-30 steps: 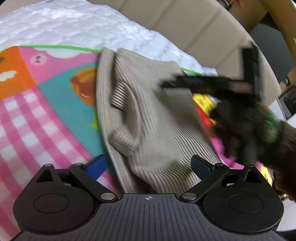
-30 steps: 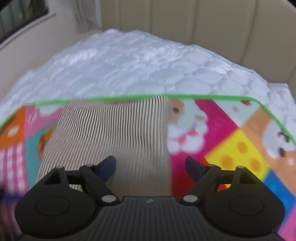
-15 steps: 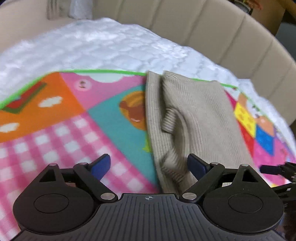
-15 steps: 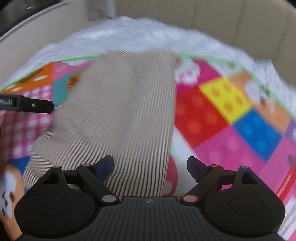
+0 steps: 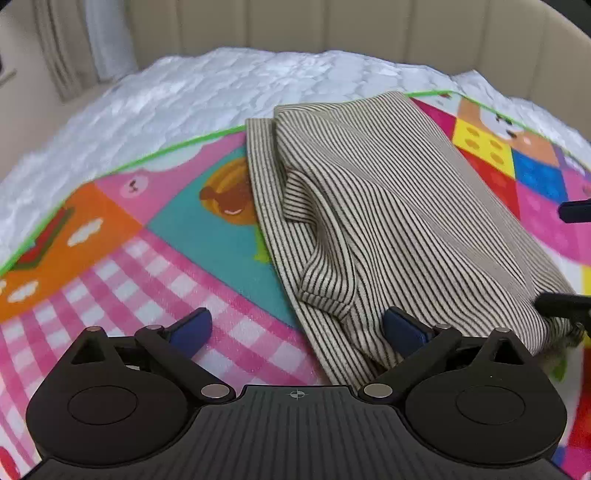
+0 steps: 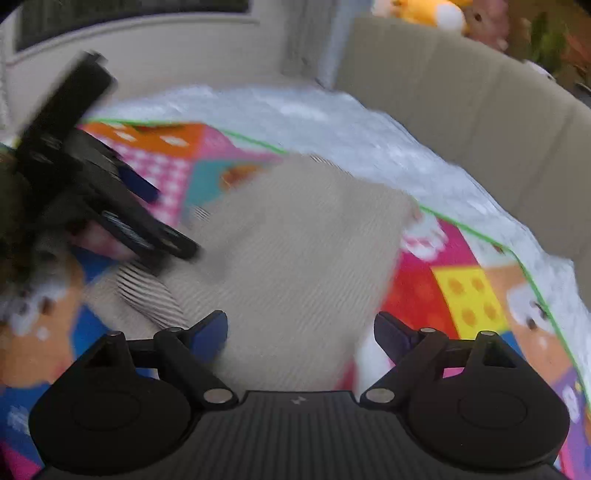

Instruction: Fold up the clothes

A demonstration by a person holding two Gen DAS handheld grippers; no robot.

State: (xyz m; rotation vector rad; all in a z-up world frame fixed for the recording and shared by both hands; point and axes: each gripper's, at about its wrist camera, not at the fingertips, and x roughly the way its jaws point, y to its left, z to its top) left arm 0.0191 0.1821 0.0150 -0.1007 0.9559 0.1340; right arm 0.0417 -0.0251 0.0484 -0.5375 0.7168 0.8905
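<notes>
A beige striped garment (image 5: 373, 221) lies folded into a long strip on a colourful play mat (image 5: 155, 236), which is spread over a white quilted bed cover (image 5: 207, 92). In the left wrist view the garment runs from about 12 o'clock down to 5 o'clock, its far end reaching the mat's green border (image 5: 177, 149). A folded-in sleeve (image 5: 325, 258) lies on top of its left half, with the cuff toward 6 o'clock.

The left hand-held gripper (image 5: 295, 325) has its jaws spread wide and opening. The left blue pad (image 5: 192, 326) hangs over the pink checked part of the mat at 7 o'clock, and the right one sits over the garment's near edge at 5 o'clock. Fabric lies beneath the gap, but neither pad presses on it. At 3 o'clock in this view, 2 dark fingertips (image 5: 572, 212) of the other tool reach in from the right edge, the lower one at the garment's right rim.

The right wrist view is blurred. The right hand-held gripper (image 6: 301, 328) also has its jaws apart, poised above the garment's near end (image 6: 295, 258), clamping nothing. The left tool shows at 9 o'clock there as a dark smear (image 6: 92, 192). A padded beige headboard (image 5: 332, 26) curves behind the bed.
</notes>
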